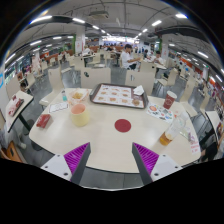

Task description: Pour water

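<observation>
A clear jug (79, 107) with yellowish liquid stands on the round white table (100, 140), beyond my left finger. A glass of amber drink (166, 137) stands beyond my right finger near the table's edge. A red round coaster (122, 125) lies at the table's middle, ahead of the fingers. My gripper (112, 160) is open and empty, its two magenta pads (76, 156) spread wide over the table's near edge, well short of all objects.
A grey tray (118, 96) with small items lies at the far side. A red cup (170, 100) stands at the far right, a red packet (43, 121) at the left, a patterned plate (158, 112) at the right. Chairs and desks ring the table.
</observation>
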Demonstrator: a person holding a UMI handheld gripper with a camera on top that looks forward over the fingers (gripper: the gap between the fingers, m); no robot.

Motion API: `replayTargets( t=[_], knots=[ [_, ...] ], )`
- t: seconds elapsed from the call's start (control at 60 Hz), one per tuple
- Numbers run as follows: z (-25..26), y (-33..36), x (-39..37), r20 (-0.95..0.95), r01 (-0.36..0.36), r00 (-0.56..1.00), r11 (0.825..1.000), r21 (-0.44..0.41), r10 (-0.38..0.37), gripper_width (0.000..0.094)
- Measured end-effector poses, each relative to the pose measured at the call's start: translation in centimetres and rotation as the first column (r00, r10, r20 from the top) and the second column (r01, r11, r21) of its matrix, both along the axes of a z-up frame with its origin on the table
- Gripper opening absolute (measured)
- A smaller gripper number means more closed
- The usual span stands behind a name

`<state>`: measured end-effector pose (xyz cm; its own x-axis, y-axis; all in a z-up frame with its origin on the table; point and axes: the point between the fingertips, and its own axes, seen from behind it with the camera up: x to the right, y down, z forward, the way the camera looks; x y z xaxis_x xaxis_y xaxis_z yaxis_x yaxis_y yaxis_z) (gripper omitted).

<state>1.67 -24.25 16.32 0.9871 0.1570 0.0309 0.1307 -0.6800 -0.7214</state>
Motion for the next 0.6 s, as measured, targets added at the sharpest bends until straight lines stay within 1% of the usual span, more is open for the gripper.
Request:
replayTargets(
  t=[0.2,0.383,0.5,0.6],
  knots=[
    [-1.5,-0.8,4.9,0.011,0.042,0.999,0.999,-0.007,-0.042,0.0844],
    [-4.2,-0.6,13.8,0.034,0.111,0.993,0.994,0.002,-0.111,0.0842],
    [-6.1,0.8,20.2,0.036,0.161,0.986,0.987,0.025,-0.161,0.0843],
    [-7.3,3.4,24.1,0.004,0.174,0.985,0.983,0.066,-0.175,0.0846]
  ],
)
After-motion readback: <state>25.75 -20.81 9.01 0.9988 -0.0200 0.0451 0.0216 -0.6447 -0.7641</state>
